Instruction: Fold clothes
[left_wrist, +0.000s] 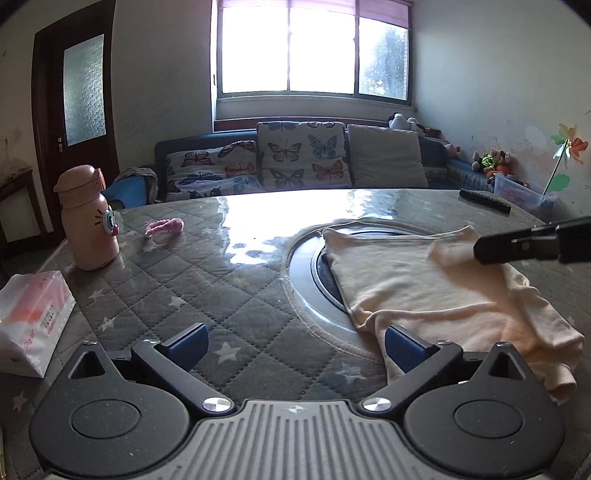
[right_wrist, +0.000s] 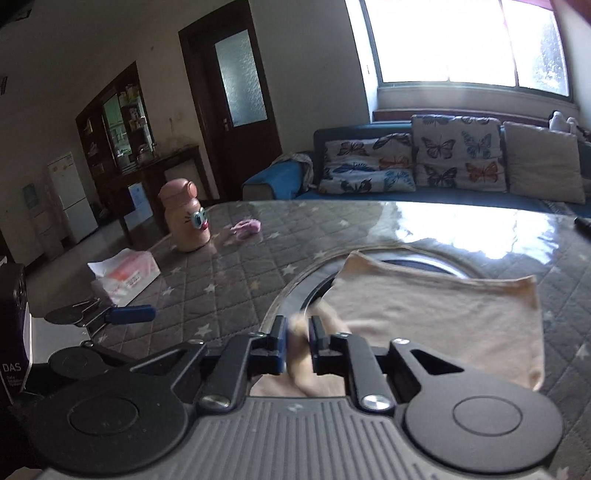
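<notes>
Risk: bunched cream cotton garment slipping from right gripper clamped thinly on it; left gripper gaping, idle.

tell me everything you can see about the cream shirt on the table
The cream shirt is a soft, thin knit garment, partly folded, lying flat on the quilted star-patterned table cover and overlapping the round inset in the tabletop. Its near edge is bunched and hangs in loose folds. The right tool is shut on a gathered bit of its fabric; the left tool is open, one finger beside the hem.
</notes>
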